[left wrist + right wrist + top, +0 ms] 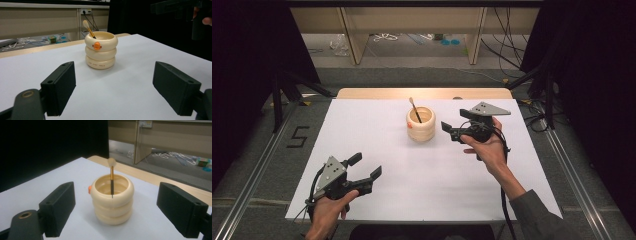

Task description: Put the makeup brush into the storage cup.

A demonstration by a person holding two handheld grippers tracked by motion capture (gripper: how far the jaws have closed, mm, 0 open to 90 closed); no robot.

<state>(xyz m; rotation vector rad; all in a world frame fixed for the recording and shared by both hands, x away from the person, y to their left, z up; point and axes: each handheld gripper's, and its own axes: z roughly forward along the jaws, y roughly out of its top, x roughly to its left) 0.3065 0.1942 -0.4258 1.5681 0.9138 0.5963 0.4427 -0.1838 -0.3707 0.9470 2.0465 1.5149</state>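
Note:
A cream ringed cup (421,125) with an orange duck bill stands at the far middle of the white table sheet (377,130). A thin brush (415,110) leans inside it, pale tip up. My right gripper (455,120) hovers just right of the cup, open and empty, jaws pointing at it. In the right gripper view the cup (112,200) and brush (112,178) sit ahead between the wide jaws of my right gripper (123,210). My left gripper (366,166) rests open near the front left edge. In the left gripper view the cup (101,51) stands well beyond the jaws of my left gripper (125,87).
Black curtains flank both sides. Beyond the table's wooden far edge (422,93) are shelf legs (352,40) and loose cables (387,36) on the floor. A "5" (298,136) is marked on the floor at left. Metal rails run along both table sides.

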